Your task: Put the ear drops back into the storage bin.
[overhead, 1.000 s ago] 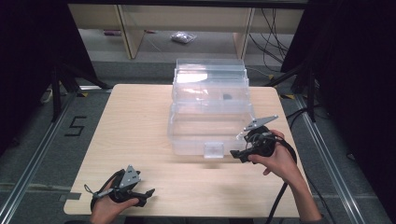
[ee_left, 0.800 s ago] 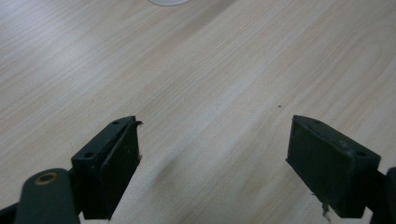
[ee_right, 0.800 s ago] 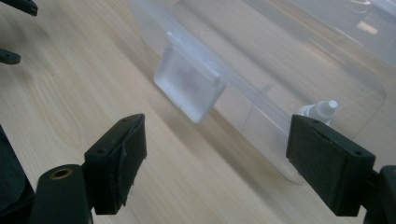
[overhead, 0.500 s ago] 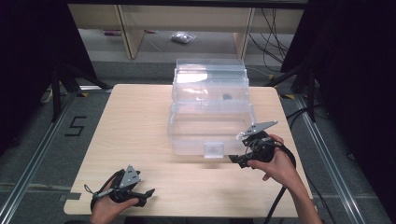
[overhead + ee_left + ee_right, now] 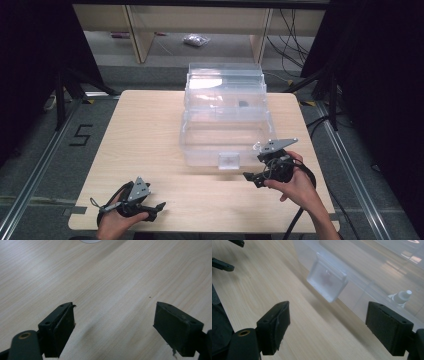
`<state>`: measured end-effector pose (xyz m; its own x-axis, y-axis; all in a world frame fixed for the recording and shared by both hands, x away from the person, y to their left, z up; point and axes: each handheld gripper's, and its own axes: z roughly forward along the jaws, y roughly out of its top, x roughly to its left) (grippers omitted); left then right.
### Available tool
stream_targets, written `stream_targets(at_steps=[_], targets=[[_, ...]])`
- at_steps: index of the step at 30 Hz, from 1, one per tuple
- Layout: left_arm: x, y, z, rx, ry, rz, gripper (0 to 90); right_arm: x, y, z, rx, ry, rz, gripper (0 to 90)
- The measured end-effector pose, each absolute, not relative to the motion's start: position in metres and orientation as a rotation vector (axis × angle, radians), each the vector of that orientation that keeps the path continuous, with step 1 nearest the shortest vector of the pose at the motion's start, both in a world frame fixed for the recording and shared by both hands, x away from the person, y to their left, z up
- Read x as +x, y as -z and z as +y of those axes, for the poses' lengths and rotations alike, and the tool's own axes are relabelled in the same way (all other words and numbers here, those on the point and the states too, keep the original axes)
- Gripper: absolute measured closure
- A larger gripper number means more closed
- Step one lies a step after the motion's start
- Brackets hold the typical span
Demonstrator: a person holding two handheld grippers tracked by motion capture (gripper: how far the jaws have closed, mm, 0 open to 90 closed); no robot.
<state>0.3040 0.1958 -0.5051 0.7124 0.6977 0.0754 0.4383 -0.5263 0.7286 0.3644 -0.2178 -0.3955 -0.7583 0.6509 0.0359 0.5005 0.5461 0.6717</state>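
The right gripper [image 5: 252,176] sits low over the near right part of the wooden table [image 5: 150,130], held in the person's right hand [image 5: 295,187], its jaws spread wide with nothing between them. In the right gripper view [image 5: 327,325] the jaws frame the frosted latch [image 5: 327,284] on the near wall of a clear plastic storage box [image 5: 225,125]; the latch lies just beyond the jaws, apart from them. A small white-capped bottle [image 5: 400,297] shows through the box wall on the right. The box stands at the table's middle, toward the far edge, just left of and beyond this gripper. The left gripper [image 5: 157,209] rests at the near left, well apart from the box, its jaws also wide open over bare wood [image 5: 110,290].
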Motion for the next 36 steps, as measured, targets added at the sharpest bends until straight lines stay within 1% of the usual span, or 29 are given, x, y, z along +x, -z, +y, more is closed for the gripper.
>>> stream_targets(at_steps=[3, 6, 7, 8, 13, 20, 28, 31, 32, 35, 36], targets=[[0.304, 0.505, 0.196, 2.209, -0.467, 0.857, 16.4, 0.365, 0.399, -0.217, 0.947, -1.03, 2.559, 20.5], [0.304, 0.504, 0.197, 2.206, -0.469, 0.857, 16.4, 0.364, 0.403, -0.216, 0.974, -1.043, 2.549, 20.6], [0.304, 0.504, 0.197, 2.209, -0.473, 0.854, 16.4, 0.362, 0.401, -0.215, 1.031, -1.024, 2.562, 20.5], [0.304, 0.504, 0.197, 2.207, -0.473, 0.855, 16.4, 0.362, 0.404, -0.214, 0.988, -1.06, 2.538, 20.6], [0.303, 0.504, 0.195, 2.19, -0.461, 0.856, 16.4, 0.358, 0.404, -0.214, 0.984, -1.052, 2.552, 20.6], [0.304, 0.504, 0.196, 2.208, -0.478, 0.85, 16.4, 0.35, 0.412, -0.21, 0.957, -1.044, 2.57, 20.5], [0.304, 0.504, 0.196, 2.208, -0.479, 0.851, 16.4, 0.349, 0.427, -0.213, 0.98, -1.099, 2.528, 20.4], [0.303, 0.504, 0.196, 2.201, -0.474, 0.864, 16.4, 0.347, 0.433, -0.214, 1.044, -1.115, 2.509, 20.1], [0.303, 0.505, 0.195, 2.197, -0.491, 0.87, 16.4, 0.346, 0.438, -0.216, 1.04, -1.112, 2.511, 20.1], [0.304, 0.504, 0.196, 2.208, -0.478, 0.851, 16.4, 0.346, 0.444, -0.216, 1.034, -1.148, 2.494, 20.1], [0.303, 0.504, 0.196, 2.207, -0.48, 0.852, 16.4, 0.342, 0.446, -0.217, 1.082, -1.119, 2.511, 20.0]])
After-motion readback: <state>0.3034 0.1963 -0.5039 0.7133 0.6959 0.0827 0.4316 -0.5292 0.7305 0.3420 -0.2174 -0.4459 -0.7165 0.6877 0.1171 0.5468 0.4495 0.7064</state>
